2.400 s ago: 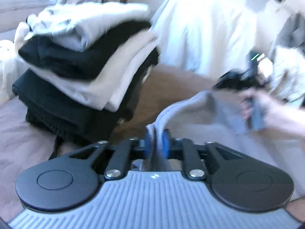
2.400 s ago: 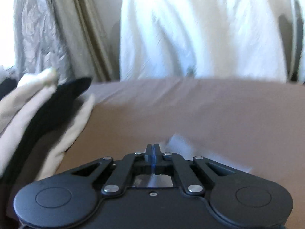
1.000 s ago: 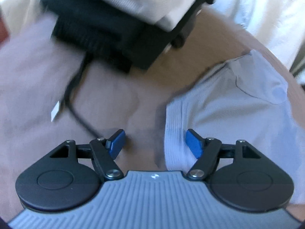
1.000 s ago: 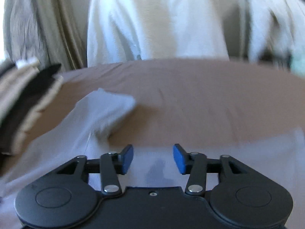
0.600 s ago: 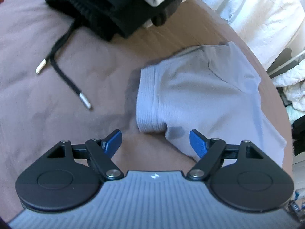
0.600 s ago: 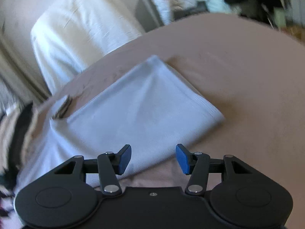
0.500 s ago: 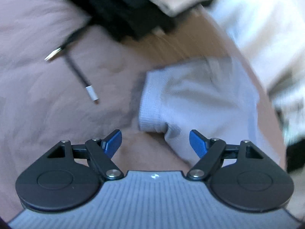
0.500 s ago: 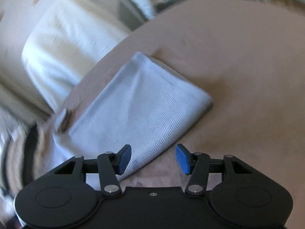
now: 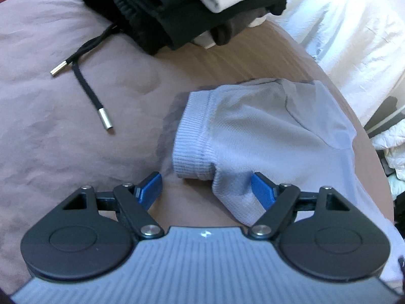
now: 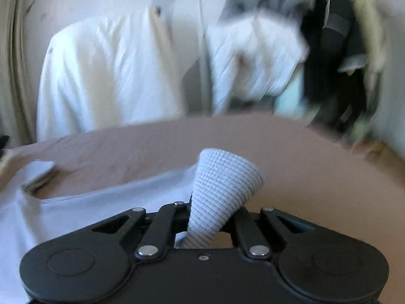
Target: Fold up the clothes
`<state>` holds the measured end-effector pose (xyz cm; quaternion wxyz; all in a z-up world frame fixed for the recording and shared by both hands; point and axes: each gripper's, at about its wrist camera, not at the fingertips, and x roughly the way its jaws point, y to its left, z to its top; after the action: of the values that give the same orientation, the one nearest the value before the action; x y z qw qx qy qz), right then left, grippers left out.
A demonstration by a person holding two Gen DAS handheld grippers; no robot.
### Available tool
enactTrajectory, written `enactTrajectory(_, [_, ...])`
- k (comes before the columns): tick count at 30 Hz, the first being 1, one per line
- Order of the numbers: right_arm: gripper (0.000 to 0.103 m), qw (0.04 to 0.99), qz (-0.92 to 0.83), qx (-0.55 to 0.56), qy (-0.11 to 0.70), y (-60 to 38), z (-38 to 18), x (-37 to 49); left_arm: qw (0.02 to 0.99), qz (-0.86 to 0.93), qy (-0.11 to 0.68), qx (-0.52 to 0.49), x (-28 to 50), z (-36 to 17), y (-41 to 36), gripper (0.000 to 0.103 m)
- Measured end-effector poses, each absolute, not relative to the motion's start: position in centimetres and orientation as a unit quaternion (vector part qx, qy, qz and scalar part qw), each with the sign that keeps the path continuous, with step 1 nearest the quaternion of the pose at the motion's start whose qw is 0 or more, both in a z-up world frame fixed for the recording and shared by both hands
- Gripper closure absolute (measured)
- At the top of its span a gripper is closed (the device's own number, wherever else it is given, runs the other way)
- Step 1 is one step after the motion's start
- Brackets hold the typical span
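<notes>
Left gripper [image 9: 206, 186]: fingers [image 9: 149, 186] spread wide, gripping nothing, low over the bed [image 9: 63, 131]. Grey garment [image 9: 265, 136] flat on the bed, running from 12 to 4 o'clock of the left gripper; ribbed cuff [image 9: 192, 147] just past the gap at 12 o'clock, a fold of the fabric lying between the blue pads, near the right-hand pad. Contact with that pad: cannot tell.

Right gripper [image 10: 202, 224]: fingers closed on a bunched ribbed edge of the garment [image 10: 222, 185], which sticks up and fans out toward 12 o'clock. Rest of the garment trailing off to 9 o'clock on the bed [image 10: 316, 167].

Stack [image 9: 192, 5] of folded dark and pale clothes at 11–12 o'clock in the left view, well apart from the garment. Black drawstring [image 9: 83, 76] with metal tips trailing from the stack toward 10 o'clock.

White bedding [image 10: 106, 76] beyond the bed at 11 o'clock in the right view; background at 1–2 o'clock blurred.
</notes>
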<state>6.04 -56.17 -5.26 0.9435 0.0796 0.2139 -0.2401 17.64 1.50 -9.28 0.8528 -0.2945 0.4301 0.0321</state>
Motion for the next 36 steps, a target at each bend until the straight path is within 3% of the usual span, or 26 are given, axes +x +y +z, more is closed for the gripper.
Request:
enactTrajectory(5, [0.098, 0.909, -0.262, 0.160, 0.282, -59.1, -11.9, 5.6, 0.855, 0.034, 0.431, -0.286, 18.4, -9.5, 1.2, 0.024])
enactTrajectory(9, [0.095, 0.911, -0.269, 0.170, 0.263, -58.4, -12.9, 6.5, 0.863, 0.033, 0.411, -0.294, 18.8, -10.2, 1.2, 0.012])
enactTrajectory(11, [0.095, 0.910, -0.266, 0.176, 0.265, -58.8, -13.2, 7.0, 0.869, 0.034, 0.393, -0.299, 19.3, -10.4, 1.2, 0.011])
enactTrajectory(12, [0.095, 0.909, -0.264, 0.185, 0.262, -59.2, -13.3, 6.9, 0.872, 0.034, 0.385, -0.301, 19.5, -10.5, 1.2, 0.022])
enactTrajectory(13, [0.095, 0.909, -0.262, 0.197, 0.258, -59.7, -13.4, 6.7, 0.879, 0.031, 0.377, -0.291, 19.8, -10.4, 1.0, 0.071])
enactTrajectory(14, [0.095, 0.909, -0.259, 0.203, 0.255, -60.3, -13.6, 5.4, 0.883, 0.028, 0.379, -0.273, 20.4, -10.4, 0.7, 0.093])
enactTrajectory(18, [0.096, 0.912, -0.248, 0.199, 0.259, -61.0, -12.8, 2.1, 0.908, 0.032, 0.353, -0.221, 20.6, -8.4, 0.2, 0.094])
enactTrajectory(24, [0.099, 0.902, -0.190, 0.308, 0.234, -62.6, -8.2, -0.2, 0.926, 0.013, 0.314, -0.209, 18.1, -2.5, 2.2, 0.094])
enactTrajectory(28, [0.099, 0.902, -0.180, 0.279, 0.276, -60.7, -8.0, -3.0, 0.933, 0.043, 0.334, -0.130, 14.0, -2.6, 2.0, 0.094])
enactTrajectory(32, [0.098, 0.891, -0.188, 0.229, 0.345, -58.6, -10.0, -6.1, 0.903, 0.059, 0.401, -0.143, 11.5, -6.2, 3.6, 0.094])
enactTrajectory(34, [0.086, 0.887, -0.205, 0.184, 0.370, -57.5, -11.0, -6.7, 0.874, 0.054, 0.446, -0.184, 11.5, -8.5, 4.7, 0.092])
enactTrajectory(35, [0.070, 0.885, -0.231, 0.168, 0.369, -57.2, -11.1, -6.6, 0.871, 0.056, 0.450, -0.187, 11.7, -8.8, 4.9, 0.092])
enactTrajectory(36, [0.062, 0.879, -0.266, 0.160, 0.362, -57.1, -10.9, -6.3, 0.868, 0.058, 0.455, -0.189, 11.9, -9.0, 5.0, 0.092])
